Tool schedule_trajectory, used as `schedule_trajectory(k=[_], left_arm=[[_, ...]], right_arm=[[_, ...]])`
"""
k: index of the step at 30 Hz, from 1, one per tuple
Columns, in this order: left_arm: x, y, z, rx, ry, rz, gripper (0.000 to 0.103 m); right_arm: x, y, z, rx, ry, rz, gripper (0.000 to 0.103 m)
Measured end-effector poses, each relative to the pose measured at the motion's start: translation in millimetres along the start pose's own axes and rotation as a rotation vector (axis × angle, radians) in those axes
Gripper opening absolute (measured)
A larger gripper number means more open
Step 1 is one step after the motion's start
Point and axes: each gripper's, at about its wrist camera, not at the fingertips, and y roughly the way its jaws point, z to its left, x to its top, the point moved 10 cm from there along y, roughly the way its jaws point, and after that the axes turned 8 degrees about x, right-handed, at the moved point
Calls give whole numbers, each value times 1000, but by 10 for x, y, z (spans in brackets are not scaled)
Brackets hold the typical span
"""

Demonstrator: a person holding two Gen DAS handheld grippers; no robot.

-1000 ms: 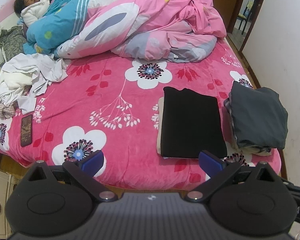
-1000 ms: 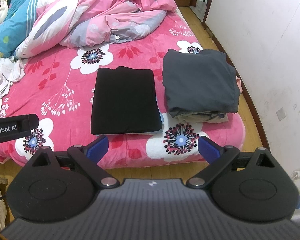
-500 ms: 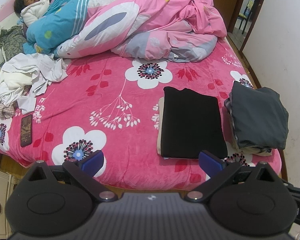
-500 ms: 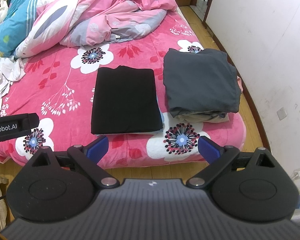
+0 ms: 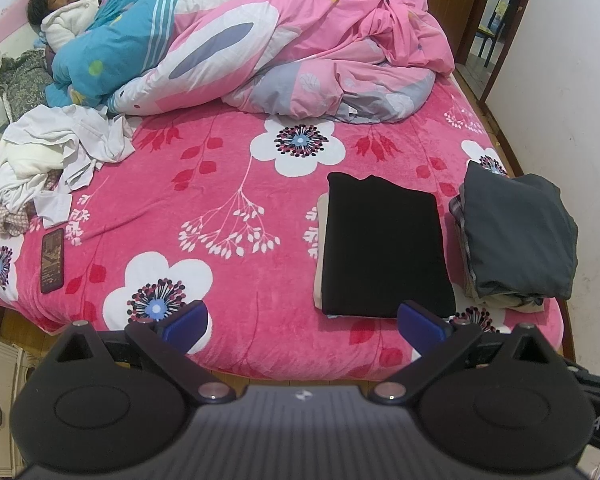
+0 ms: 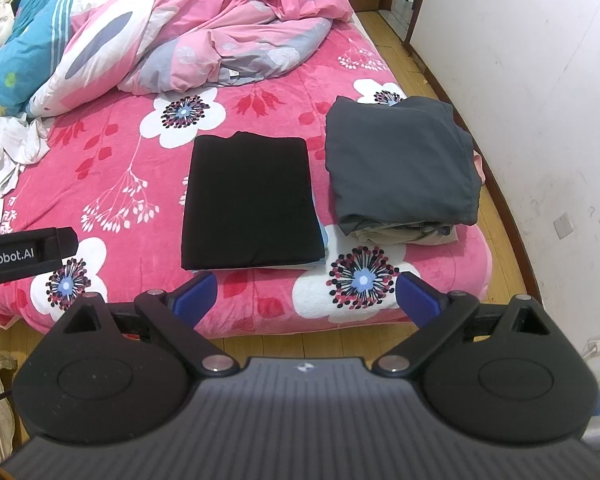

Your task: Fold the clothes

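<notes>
Both the left gripper [image 5: 302,320] and the right gripper [image 6: 306,294] were wide and held nothing, above the bed [image 5: 236,184] edge. A folded black garment [image 6: 250,202] lay beside a grey stack [image 6: 400,164], and unfolded clothes [image 5: 48,156] lay far left

A folded black garment [image 6: 250,200] lies flat near the bed's [image 6: 120,184] front edge; beside it, at the right corner, sits a grey-topped folded stack [image 6: 400,164]; unfolded white clothes [image 5: 48,152] are heaped at the left edge.

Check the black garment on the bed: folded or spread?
Folded. The black garment lies as a neat flat rectangle with straight edges, atop lighter cloth.
</notes>
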Motion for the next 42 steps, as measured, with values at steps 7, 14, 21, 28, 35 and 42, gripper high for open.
schedule_trajectory(k=[7, 14, 21, 28, 35, 42], left_arm=[[-4, 16, -4, 0, 0, 4, 102], [-4, 22, 14, 0, 1, 5, 102], [0, 32, 33, 3, 2, 7, 102], [5, 38, 31, 4, 0, 8, 102], [-4, 36, 44, 5, 2, 4, 102], [-6, 35, 49, 5, 4, 3, 102]], right_arm=[[3, 5, -6, -1, 4, 2, 96], [9, 10, -15, -1, 5, 3, 96], [10, 6, -9, -1, 6, 2, 96], [21, 11, -20, 0, 6, 1, 96], [22, 7, -14, -1, 7, -2, 96], [18, -2, -5, -1, 5, -3, 96]])
